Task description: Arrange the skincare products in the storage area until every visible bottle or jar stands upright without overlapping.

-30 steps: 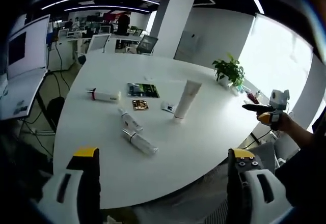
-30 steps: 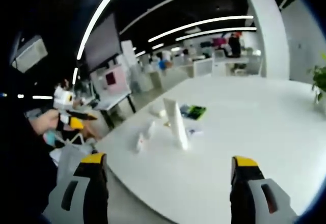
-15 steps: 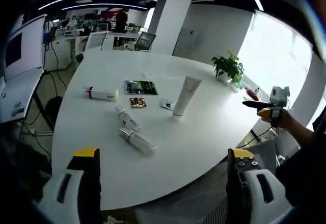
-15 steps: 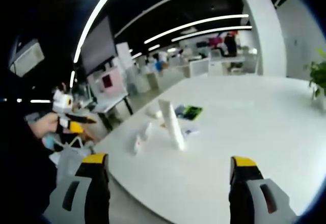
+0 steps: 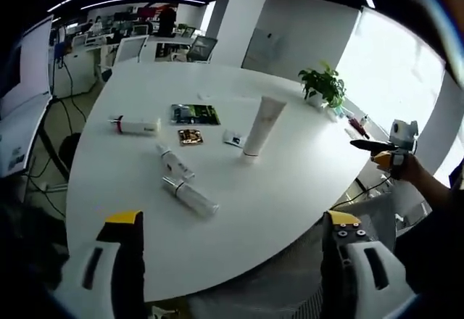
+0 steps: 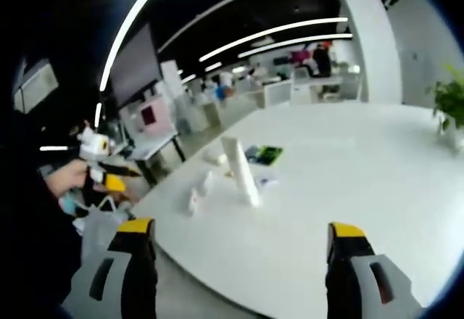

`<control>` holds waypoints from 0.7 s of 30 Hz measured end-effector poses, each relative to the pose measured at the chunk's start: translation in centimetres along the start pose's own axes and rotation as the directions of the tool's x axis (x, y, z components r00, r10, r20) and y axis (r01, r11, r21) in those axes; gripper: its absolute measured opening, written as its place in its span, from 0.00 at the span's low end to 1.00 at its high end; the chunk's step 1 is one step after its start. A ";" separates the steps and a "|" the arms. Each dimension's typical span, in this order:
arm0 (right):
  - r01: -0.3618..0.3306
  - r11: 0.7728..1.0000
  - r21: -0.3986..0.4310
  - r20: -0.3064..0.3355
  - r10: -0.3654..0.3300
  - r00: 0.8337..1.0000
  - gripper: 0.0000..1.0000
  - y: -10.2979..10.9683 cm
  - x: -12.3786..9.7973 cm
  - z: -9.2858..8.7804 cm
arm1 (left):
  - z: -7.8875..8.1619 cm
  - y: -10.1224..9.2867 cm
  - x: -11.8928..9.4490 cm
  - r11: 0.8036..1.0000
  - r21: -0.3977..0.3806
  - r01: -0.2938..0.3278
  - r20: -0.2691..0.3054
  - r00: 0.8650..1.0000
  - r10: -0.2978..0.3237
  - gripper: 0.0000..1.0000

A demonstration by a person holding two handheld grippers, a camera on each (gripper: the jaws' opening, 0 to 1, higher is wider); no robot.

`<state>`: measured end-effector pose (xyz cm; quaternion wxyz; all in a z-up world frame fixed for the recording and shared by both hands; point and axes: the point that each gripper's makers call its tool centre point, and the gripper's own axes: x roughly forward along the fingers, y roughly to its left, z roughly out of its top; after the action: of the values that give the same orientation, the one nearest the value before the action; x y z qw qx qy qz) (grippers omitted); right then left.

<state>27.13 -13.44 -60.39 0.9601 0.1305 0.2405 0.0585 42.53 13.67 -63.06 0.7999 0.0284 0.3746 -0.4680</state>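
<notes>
Both tongs, left (image 5: pixel 230 228) and right (image 6: pixel 239 235), remain open and empty, only drifting; tall tube (image 5: pixel 259 125) ahead upright, bottles (image 5: pixel 190 196) still flat on bench (image 5: pixel 290 188).

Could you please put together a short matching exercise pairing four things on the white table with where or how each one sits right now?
Things:
1. tall white tube
2. white bottle with red cap
3. potted plant
4. green packet

States or places:
A. lying flat, just beyond the small brown packet
B. standing on its cap end, near the table's middle
C. at the far edge of the white table, by the window
D. lying on its side, towards the left edge in the left gripper view

Pairs: 1-B, 2-D, 3-C, 4-A
</notes>
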 end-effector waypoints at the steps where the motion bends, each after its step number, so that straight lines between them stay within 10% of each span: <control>1: 0.004 1.000 0.001 0.001 -0.004 1.000 0.96 -0.1 -0.1 0.0 | 0.0 0.1 0.2 1.000 -0.006 -0.002 0.002 1.000 0.002 0.95; 21: 0.043 0.998 0.047 0.000 -0.043 0.999 0.95 -1.3 -0.5 0.0 | -0.5 0.8 3.6 0.999 -0.034 -0.010 -0.070 0.998 0.008 0.92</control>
<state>26.74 -14.74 -60.48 0.9579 0.1481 0.2440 0.0322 43.88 11.69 -65.92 0.7888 0.0328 0.4101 -0.4566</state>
